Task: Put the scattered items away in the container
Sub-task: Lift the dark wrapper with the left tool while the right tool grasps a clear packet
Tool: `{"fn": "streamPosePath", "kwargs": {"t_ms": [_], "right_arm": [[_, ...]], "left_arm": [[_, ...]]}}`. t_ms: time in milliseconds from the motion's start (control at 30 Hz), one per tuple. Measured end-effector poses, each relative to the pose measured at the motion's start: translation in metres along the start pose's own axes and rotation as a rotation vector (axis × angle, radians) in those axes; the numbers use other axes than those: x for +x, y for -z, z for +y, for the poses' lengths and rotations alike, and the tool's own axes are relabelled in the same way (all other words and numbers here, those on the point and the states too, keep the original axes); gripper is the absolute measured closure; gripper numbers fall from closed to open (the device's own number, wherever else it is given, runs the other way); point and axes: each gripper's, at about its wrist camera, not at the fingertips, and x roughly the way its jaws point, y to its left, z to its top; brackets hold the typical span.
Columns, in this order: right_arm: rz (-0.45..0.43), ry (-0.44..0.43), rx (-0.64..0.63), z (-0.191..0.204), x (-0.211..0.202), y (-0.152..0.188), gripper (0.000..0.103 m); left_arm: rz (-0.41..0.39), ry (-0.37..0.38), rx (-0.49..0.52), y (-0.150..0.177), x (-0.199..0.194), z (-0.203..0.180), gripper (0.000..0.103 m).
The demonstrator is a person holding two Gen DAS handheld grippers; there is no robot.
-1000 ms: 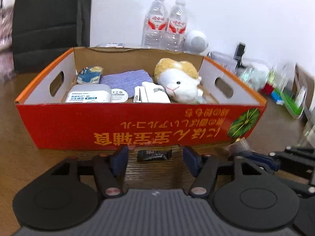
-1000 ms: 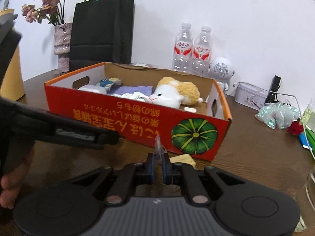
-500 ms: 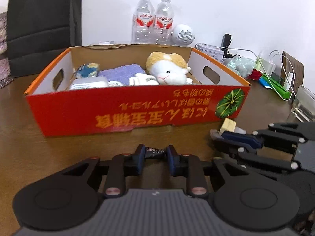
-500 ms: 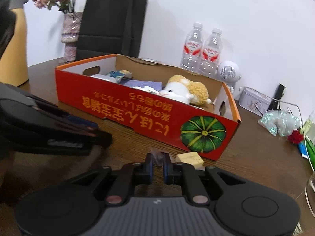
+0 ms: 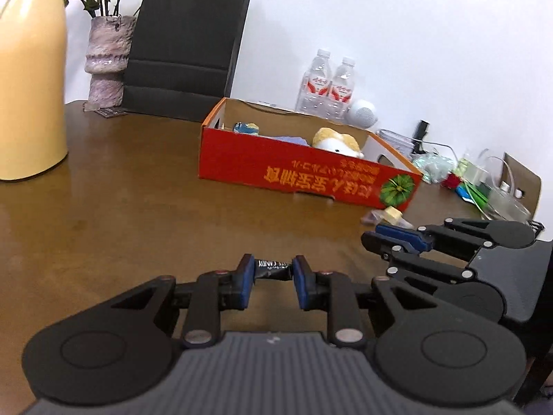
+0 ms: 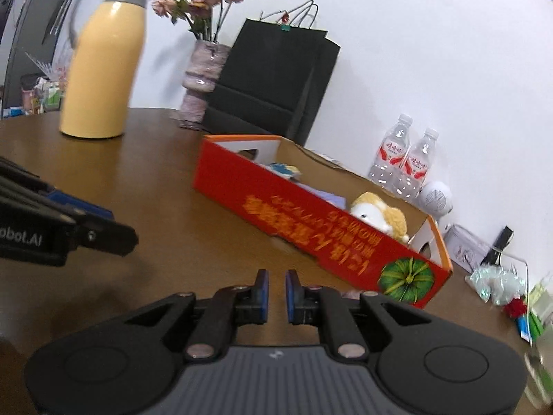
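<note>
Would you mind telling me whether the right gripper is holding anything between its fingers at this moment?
No, in the right wrist view the right gripper has a narrow bare gap between its blue pads, with only the brown table showing through.

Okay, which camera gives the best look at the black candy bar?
The left wrist view: the candy bar sits centred, clamped in the left gripper, label readable. The right wrist view shows none of it.

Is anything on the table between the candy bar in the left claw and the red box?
Nothing visible does. The left claw grips the candy bar, and only bare table lies between it and the red box.
</note>
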Motion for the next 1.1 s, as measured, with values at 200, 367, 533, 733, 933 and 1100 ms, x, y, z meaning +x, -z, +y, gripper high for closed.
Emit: {"fn": "streamPosePath", "kwargs": {"t_ms": [200,367,533,733,933,1100], "right_arm": [[0.128,0.100,0.290,-0.049,0.014,-0.001,0.039],[0.232,0.047,0.478,-0.076,0.059,-0.001,0.044],[0.231,0.126,0.532,-0.077,0.087,-0.005,0.046],[0.209,0.180,0.492,-0.080,0.095,-0.005,0.071],[0.198,0.157,0.431,-0.077,0.095,-0.005,0.083],[0.192,0.142,0.402,-0.071,0.090,-0.006,0.085]], "left_arm": [[0.000,0.034,-0.027,0.001,-0.002,0.007,0.078],[-0.002,0.072,-0.081,-0.001,0.014,0.017,0.078],[0.001,0.104,-0.126,-0.005,0.029,0.030,0.078],[0.005,0.065,-0.103,-0.001,0.029,0.030,0.078],[0.008,0.052,-0.083,0.000,0.031,0.027,0.078],[0.005,0.029,-0.082,0.001,0.033,0.027,0.078]]}}
